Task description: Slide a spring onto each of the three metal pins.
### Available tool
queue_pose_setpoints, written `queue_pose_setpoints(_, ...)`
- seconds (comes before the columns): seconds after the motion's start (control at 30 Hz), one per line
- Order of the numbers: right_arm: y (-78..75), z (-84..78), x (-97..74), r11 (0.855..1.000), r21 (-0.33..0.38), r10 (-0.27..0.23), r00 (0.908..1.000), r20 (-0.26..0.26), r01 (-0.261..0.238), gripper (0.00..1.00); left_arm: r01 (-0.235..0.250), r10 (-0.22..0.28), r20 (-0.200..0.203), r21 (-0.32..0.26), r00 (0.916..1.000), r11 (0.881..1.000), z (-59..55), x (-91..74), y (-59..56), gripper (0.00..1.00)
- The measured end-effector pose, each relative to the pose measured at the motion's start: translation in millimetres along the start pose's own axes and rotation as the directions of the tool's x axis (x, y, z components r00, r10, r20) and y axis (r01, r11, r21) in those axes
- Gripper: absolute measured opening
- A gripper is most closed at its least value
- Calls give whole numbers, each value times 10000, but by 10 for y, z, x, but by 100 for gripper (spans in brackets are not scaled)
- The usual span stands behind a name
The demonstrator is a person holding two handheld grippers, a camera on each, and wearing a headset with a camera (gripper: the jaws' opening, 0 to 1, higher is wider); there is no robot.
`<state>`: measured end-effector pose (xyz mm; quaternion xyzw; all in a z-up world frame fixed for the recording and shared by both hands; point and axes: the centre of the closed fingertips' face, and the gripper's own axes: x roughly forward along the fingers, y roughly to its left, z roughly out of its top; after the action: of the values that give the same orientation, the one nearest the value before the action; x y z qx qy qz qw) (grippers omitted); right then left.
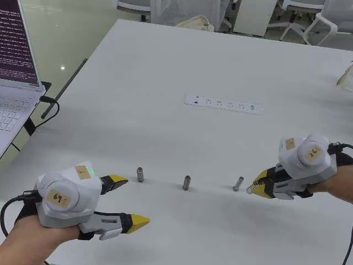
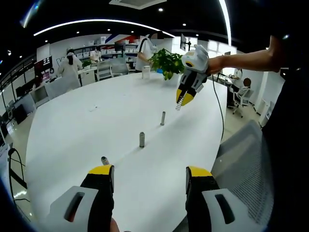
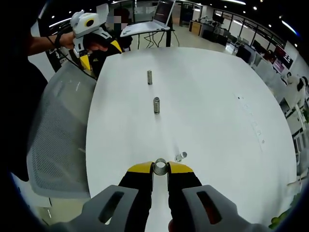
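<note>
I am pinching a spring (image 3: pixel 160 166) in my right gripper (image 1: pixel 261 185) beside the bare pin (image 1: pixel 238 183) near the front edge of the table (image 1: pixel 165 72); my left gripper (image 1: pixel 134 200) is hanging wide open, empty.

There were three metal pins: the left pin (image 1: pixel 140 174) and middle pin (image 1: pixel 187 183) each wore one spring, and the right pin (image 1: pixel 238 183) was bare. A third spring (image 1: pixel 252 188) made three springs. Also counted were two grippers, the left gripper (image 1: pixel 134 199) and right gripper (image 1: pixel 260 185), one power strip (image 1: pixel 223 104) and one laptop (image 1: pixel 14 83).
</note>
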<state>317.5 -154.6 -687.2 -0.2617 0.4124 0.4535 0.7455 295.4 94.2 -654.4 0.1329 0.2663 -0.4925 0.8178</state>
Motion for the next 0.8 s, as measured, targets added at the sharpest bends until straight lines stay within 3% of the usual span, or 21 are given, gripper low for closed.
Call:
queue_pose_setpoints(0.2,-99,-23,43,10000,-55,-30,9999,-143,29,9,-311,312,32,-265,9995,9992,-45,-64,100,59)
queue_pose_setpoints(0.8,-272,-23,144,9999,-113,-42,9994,-341,38,9,-673,663,-183,-563,9976,9961,-144,-172,184,64)
